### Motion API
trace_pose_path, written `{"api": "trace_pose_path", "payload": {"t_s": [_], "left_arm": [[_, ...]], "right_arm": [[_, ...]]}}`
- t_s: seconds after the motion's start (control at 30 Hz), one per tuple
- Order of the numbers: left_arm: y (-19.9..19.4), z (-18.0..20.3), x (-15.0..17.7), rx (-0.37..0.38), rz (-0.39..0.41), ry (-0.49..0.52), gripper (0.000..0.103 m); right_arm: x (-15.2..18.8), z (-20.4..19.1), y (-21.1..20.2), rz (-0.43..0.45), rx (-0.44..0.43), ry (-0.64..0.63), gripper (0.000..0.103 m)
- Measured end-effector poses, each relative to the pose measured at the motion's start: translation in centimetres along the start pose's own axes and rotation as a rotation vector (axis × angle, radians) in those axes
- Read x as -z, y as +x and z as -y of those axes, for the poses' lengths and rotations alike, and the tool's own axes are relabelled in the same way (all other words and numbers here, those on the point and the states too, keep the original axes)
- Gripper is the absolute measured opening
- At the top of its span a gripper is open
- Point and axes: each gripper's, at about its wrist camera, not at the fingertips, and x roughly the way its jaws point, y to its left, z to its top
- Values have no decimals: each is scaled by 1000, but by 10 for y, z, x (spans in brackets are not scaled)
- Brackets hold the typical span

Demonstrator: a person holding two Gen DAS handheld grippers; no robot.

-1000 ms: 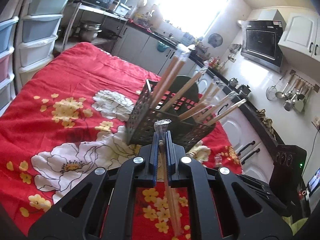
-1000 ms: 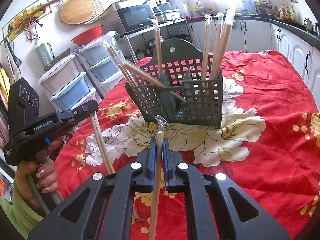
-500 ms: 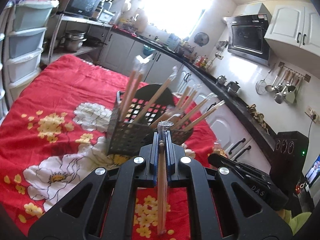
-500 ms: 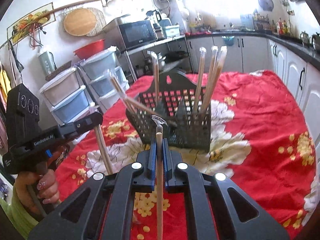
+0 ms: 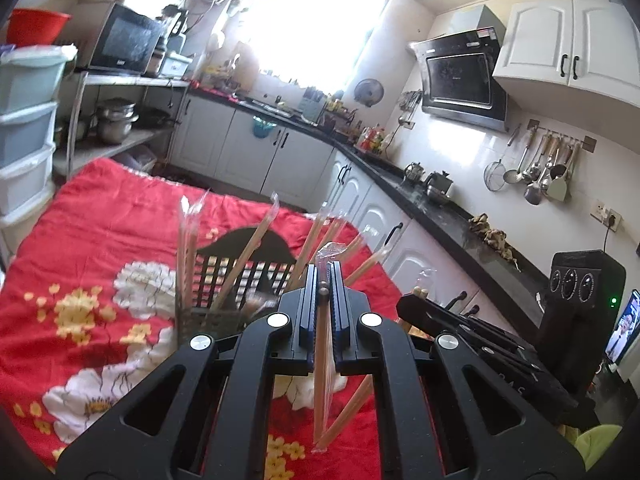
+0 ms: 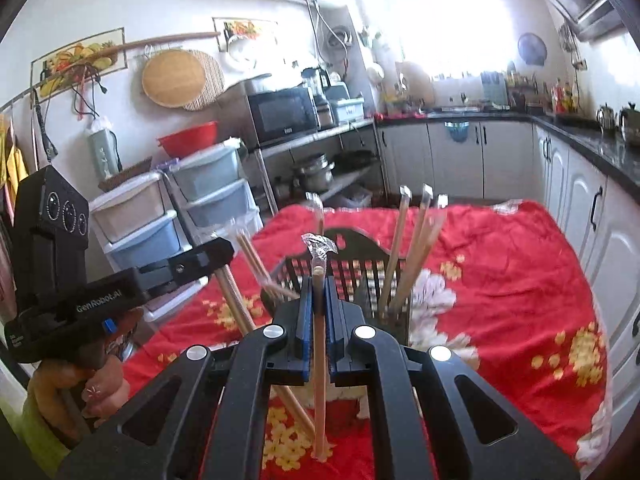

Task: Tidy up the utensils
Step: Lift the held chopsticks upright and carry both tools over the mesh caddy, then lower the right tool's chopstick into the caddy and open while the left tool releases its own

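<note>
A dark perforated utensil basket [image 5: 244, 276] stands on the red flowered cloth and holds several plastic-wrapped chopstick pairs [image 5: 186, 252]. It also shows in the right wrist view [image 6: 352, 276]. My left gripper [image 5: 323, 280] is shut on a wrapped chopstick pair [image 5: 320, 380], held upright above and in front of the basket. My right gripper [image 6: 319, 280] is shut on another wrapped chopstick pair [image 6: 319, 380], also raised before the basket. The left gripper also shows in the right wrist view [image 6: 208, 258], and the right gripper in the left wrist view [image 5: 416, 304].
The table carries a red flowered cloth [image 5: 100, 240]. Plastic drawer units [image 6: 212, 196] and a shelf with a microwave [image 6: 282, 114] stand on one side. White cabinets under a dark counter [image 5: 440, 216] run along the other side.
Both grippers have lifted higher with their chopsticks, so the basket sits lower and smaller in both views. The two grippers have come closer together.
</note>
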Motion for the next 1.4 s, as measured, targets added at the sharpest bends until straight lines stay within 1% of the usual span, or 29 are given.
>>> {"api": "trace_pose_path", "payload": {"t_s": [0.3,0.5,0.6,0.7,0.87,1.0,1.13,1.23,1.4], "left_arm": [[-3,16,-29,-4,52,64,3],[-6,23,-55,-23,111,89,3],[-6,24,-69,-39,148,95,3],[-5,22,-84,-65,185,95,3],[-2,15,-99,-108,232,83,3],[1,11,-105,-142,263,85,3],[10,8,-103,-175,279,94,3],[19,2,-96,-189,274,91,3],[35,-6,-83,-204,252,85,3]], "right_arm": [[-25,-5,-10,78,7,-41,6],[-52,-6,-12,158,11,-48,6],[-67,-6,-12,204,14,-51,6],[-78,-5,-10,232,22,-57,6],[-96,-1,-6,284,35,-58,6],[-105,2,-2,347,36,-84,6],[-102,4,4,381,68,-119,6],[-95,8,13,373,93,-125,6],[-83,17,33,331,100,-98,6]]}}
